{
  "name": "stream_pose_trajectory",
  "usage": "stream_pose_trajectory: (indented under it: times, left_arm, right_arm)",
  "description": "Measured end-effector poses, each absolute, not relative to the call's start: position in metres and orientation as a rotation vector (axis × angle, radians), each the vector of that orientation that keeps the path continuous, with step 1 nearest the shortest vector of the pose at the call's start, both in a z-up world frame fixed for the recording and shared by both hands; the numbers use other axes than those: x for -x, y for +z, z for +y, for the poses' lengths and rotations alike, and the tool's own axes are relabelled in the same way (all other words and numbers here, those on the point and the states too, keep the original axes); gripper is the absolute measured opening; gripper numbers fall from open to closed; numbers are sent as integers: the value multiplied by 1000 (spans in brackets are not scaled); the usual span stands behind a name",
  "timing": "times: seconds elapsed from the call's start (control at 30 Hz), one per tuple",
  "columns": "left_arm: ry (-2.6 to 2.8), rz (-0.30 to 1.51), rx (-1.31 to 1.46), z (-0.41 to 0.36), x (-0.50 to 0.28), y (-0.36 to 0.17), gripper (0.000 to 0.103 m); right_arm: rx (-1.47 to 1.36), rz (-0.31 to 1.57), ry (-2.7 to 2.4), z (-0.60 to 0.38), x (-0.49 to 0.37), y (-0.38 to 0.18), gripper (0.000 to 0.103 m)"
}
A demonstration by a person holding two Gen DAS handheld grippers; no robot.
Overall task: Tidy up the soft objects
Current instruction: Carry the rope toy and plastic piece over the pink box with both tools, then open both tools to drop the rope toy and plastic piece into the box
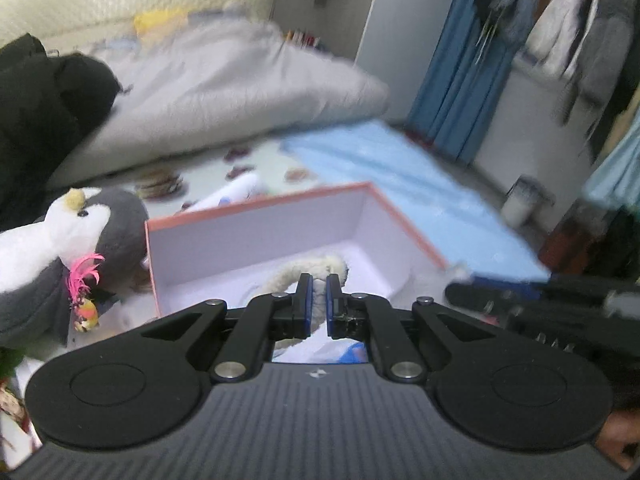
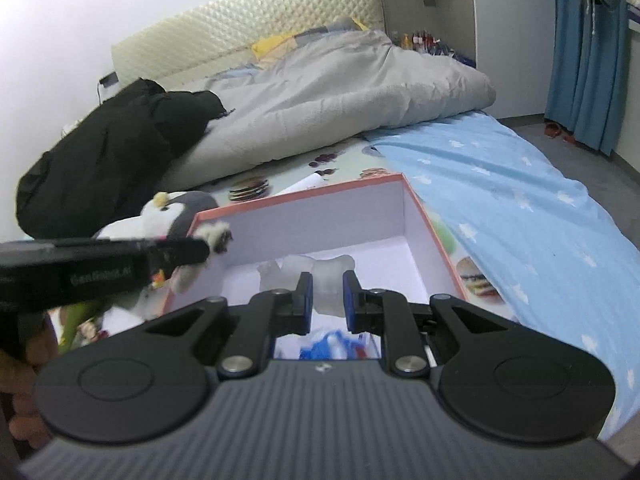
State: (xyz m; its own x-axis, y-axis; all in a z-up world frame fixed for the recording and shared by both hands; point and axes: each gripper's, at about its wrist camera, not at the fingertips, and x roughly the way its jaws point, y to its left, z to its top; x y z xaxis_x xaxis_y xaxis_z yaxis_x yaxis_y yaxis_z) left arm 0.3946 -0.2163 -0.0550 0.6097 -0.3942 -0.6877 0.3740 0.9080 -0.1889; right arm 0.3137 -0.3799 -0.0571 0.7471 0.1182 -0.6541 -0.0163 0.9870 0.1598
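In the left wrist view much of the room is blurred. The left gripper [image 1: 319, 286] is clenched on a cream fleecy soft toy [image 1: 308, 270], partly hidden behind its jaws, over the open pink-rimmed white cardboard box [image 1: 256, 236]. A grey-and-white plush penguin [image 1: 76, 240] stands just left of the box.

In the right wrist view the right gripper [image 2: 327, 290] pinches a pale white soft toy [image 2: 328, 274], shape unclear, above the box's floor; a blue star-print sheet [image 2: 520, 184] lies right.
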Motion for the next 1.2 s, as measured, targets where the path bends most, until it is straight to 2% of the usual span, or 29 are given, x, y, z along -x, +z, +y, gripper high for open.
stream_pose_trajectory:
  times: [0.4,0.5,0.6,0.67,0.7,0.77,0.83,1.2]
  left_arm:
    - [-432,1103,36,-226,-500,-118,8]
    - [-441,1120,42,-226,-509,-121,8]
    - [-453,1115,22,-228,-509,-119,9]
    - [-448,1125,10,-229,-504,-115,19]
    - [-440,1124,8,-228,-501,-113,21]
    - [-435,1109,-4,-229,-497,-111,25]
    - [-445,1090,7,-227,-491,-104,35]
    - [-427,944,8,-198,-441,-52,40]
  right_arm:
    - [-185,946,32,-404,-402,-107,19]
    - [-169,976,29,-406,-406,-114,19]
    - [-187,985,31,-411,-405,-114,24]
    - [-200,984,37,-412,-404,-112,29]
    - [-203,981,44,-412,-402,-110,40]
    - [-195,968,39,-409,-398,-105,47]
    - [-182,957,47,-406,-394,-102,46]
    - [-148,816,60,-393,-342,-56,46]
